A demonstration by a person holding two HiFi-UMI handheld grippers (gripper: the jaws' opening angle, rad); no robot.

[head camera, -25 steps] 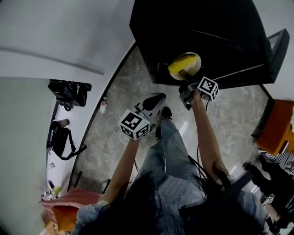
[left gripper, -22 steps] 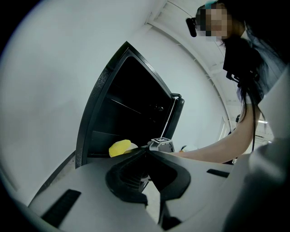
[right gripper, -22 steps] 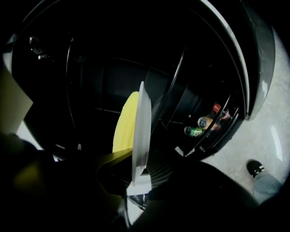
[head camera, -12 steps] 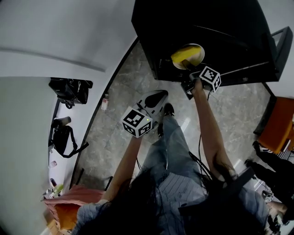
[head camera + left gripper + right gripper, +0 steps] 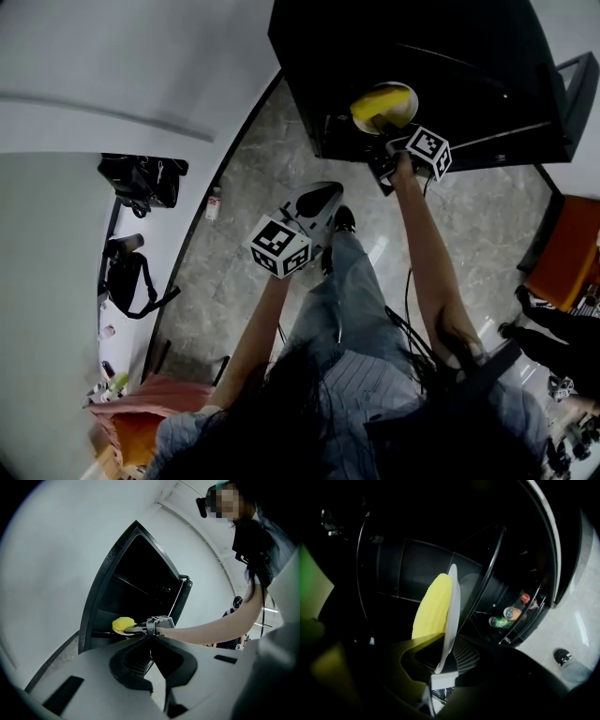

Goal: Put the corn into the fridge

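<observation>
Right gripper (image 5: 443,660) fingers clamped on the rim of the white plate (image 5: 453,606). Corn (image 5: 433,606) lies on the plate, at the open black fridge (image 5: 441,56) mouth. Left gripper (image 5: 151,639) fingers together, empty, above the floor (image 5: 244,206).

The right gripper (image 5: 440,665) has its jaws closed on the lower rim of a white plate (image 5: 452,606), seen edge-on and rising toward 12 o'clock. Yellow corn (image 5: 433,606) lies against the plate's face on the 9 o'clock side. Behind them is the dark fridge (image 5: 393,564) interior. Toward 3 o'clock, bottles (image 5: 511,613) sit in a door shelf (image 5: 532,616); at 4 o'clock a shoe (image 5: 562,656) stands on the pale floor (image 5: 581,616).
</observation>
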